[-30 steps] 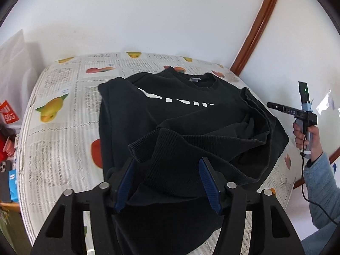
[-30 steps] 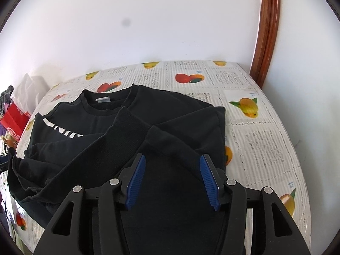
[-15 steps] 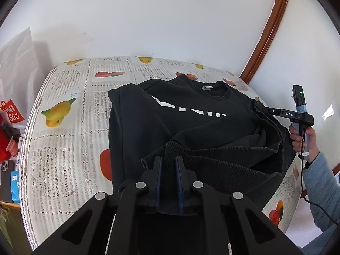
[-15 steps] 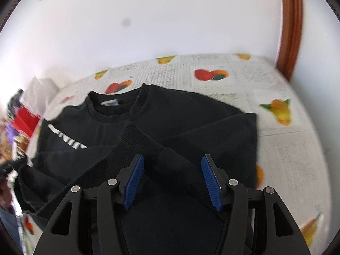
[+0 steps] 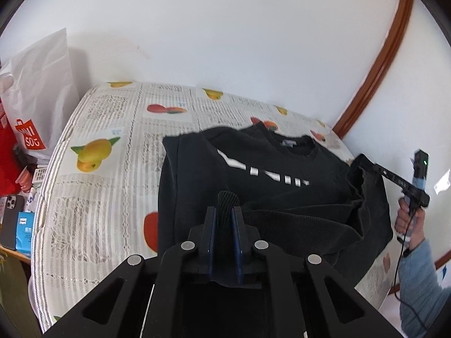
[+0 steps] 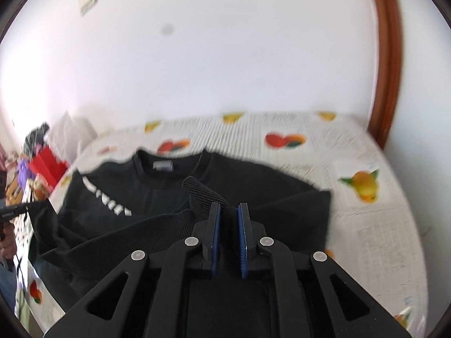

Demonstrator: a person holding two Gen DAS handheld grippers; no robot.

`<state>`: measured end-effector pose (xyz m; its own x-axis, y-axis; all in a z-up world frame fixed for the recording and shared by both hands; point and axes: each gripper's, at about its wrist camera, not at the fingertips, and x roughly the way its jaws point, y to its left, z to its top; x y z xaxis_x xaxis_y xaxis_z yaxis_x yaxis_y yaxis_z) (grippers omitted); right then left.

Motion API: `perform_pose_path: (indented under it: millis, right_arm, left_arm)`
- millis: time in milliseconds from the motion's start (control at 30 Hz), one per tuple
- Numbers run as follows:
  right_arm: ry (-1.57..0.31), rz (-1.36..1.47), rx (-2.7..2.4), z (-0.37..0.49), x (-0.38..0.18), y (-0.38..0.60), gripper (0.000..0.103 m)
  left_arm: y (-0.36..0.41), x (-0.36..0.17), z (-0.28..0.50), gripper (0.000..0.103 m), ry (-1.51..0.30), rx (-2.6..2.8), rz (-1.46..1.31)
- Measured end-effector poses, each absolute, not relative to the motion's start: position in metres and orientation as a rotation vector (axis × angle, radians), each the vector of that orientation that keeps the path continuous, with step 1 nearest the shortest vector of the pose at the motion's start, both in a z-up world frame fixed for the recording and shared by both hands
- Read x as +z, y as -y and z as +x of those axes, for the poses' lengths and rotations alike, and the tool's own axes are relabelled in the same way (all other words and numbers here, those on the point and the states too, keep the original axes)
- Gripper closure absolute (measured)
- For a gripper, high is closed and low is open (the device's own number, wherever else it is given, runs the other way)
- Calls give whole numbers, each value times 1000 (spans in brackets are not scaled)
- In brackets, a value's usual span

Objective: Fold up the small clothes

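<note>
A black sweatshirt [image 5: 253, 166] with white lettering lies on a table covered by a fruit-print cloth [image 5: 112, 152]. My left gripper [image 5: 224, 211] is shut on the ribbed hem of the sweatshirt, which sticks up between the pads. My right gripper [image 6: 229, 208] is shut on another ribbed part of the sweatshirt [image 6: 253, 205] on the other side. The right gripper also shows in the left wrist view [image 5: 363, 159], with cloth hanging from its tip. The lower half of the sweatshirt is raised and bunched between the two grippers.
A white wall stands behind the table, with a brown wooden frame [image 5: 375, 73] at the right. A white shopping bag [image 5: 36, 90], a red bag, a phone [image 5: 10, 219] and small items crowd the left side. The table edge runs close at the right [image 6: 408, 225].
Both grippers have closed on the sweatshirt's ribbed edge, the left first and the right after. Both have risen and pulled the hem up off the table.
</note>
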<state>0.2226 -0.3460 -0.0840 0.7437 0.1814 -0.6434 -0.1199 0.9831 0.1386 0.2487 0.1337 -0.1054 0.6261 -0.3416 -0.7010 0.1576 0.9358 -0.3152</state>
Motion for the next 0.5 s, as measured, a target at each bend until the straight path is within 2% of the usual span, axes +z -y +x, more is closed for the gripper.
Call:
perform_pose_path:
  millis: [233, 500]
  right_arm:
    - [-607, 194, 62, 222, -52, 375, 92]
    - [-609, 231, -23, 243, -75, 383, 92]
  left_arm:
    - [-125, -83, 285, 93, -769, -212, -274]
    - [-94, -95, 327, 96, -754, -151, -159]
